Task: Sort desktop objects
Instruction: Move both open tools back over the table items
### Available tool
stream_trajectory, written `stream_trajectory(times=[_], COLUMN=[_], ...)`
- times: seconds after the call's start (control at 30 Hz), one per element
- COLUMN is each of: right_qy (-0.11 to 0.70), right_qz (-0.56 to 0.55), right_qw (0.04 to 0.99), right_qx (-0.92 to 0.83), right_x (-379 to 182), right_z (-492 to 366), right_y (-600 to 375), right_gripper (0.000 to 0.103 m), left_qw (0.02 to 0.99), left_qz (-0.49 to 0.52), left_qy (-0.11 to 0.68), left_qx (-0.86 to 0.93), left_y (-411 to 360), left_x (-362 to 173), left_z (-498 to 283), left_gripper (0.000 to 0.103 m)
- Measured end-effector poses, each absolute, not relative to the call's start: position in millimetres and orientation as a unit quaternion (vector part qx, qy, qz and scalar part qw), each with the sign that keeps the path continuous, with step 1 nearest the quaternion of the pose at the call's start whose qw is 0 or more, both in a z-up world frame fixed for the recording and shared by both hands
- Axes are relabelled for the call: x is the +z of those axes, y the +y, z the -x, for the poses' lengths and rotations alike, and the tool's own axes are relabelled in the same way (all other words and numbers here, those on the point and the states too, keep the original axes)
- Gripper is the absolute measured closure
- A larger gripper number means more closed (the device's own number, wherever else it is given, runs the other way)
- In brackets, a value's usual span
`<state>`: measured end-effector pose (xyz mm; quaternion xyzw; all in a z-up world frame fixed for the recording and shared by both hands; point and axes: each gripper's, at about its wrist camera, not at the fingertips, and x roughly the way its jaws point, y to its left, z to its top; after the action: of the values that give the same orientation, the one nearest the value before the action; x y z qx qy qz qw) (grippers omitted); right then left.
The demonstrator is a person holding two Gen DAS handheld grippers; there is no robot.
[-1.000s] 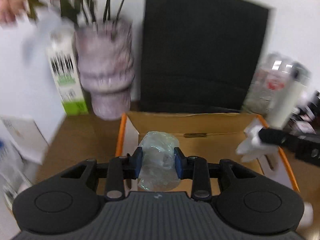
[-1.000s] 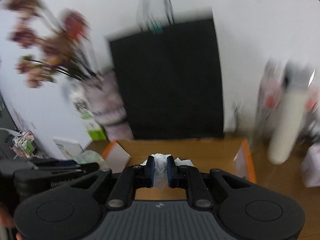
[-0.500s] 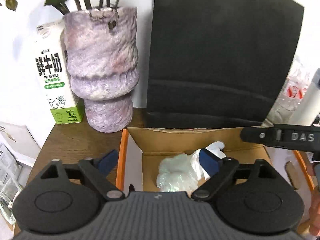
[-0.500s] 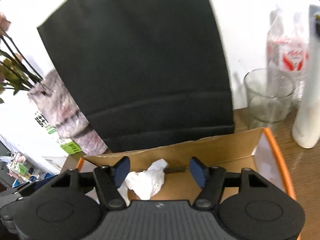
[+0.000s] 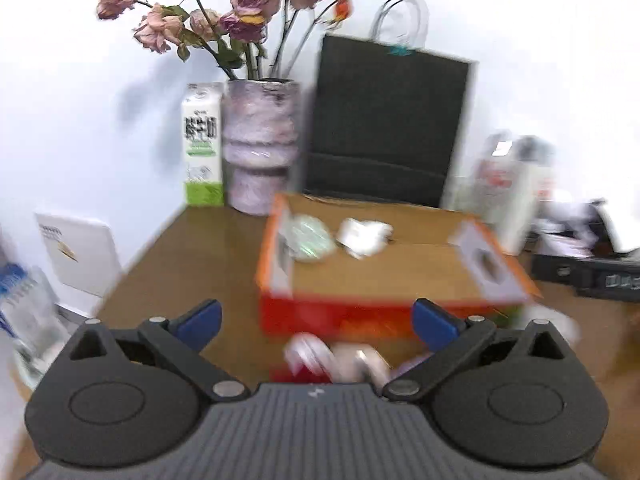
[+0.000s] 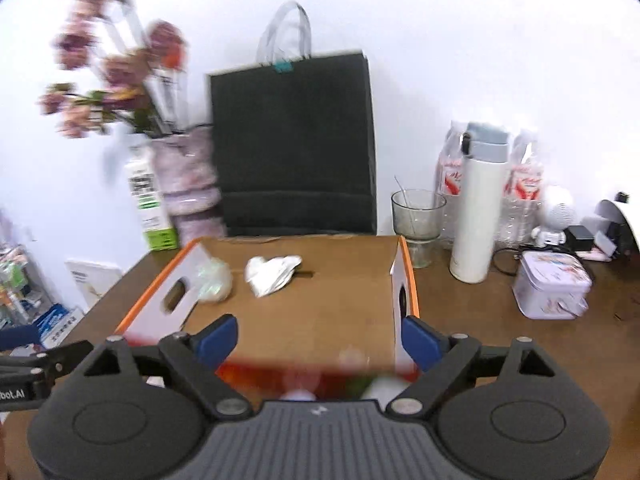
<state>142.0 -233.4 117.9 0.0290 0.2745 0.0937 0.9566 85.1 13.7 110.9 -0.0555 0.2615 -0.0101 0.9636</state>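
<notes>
Lying lengthwise toward the wall, the cardboard box (image 6: 320, 312) holds crumpled tissue (image 6: 272, 274).

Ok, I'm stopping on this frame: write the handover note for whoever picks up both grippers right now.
Left gripper: jaws opening, nothing between them.
Right gripper: jaws opening, also empty.
Cardboard box: holds the crumpled clear plastic wrap at its left end and the crumpled white tissue beside it.
Done: those two scraps are binned.
Left: blurred pink and white items on the desk in front of the box, too smeared to identify.
</notes>
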Motion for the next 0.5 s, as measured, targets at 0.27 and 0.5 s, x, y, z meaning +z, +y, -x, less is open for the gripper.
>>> stream_trajectory(times=[0.27, 0.5], right_qy=[0.245, 0.247], right_qz=[-0.01, -0.006], right_qw=[0.965, 0.965], right_qx=[0.088, 0.089], right_x=[58, 4], right_z=[14, 97], right_y=[-241, -242], right_gripper=[0.002, 0.002], left_qw=[0.972, 0.966], left_qz=[-0.001, -0.006], left_qy=[0.23, 0.254], left_qx=[-0.036, -0.057], left_y=[-19, -21], left_x=[46, 3], left_z=[48, 77], left_gripper=[0.0, 0.0])
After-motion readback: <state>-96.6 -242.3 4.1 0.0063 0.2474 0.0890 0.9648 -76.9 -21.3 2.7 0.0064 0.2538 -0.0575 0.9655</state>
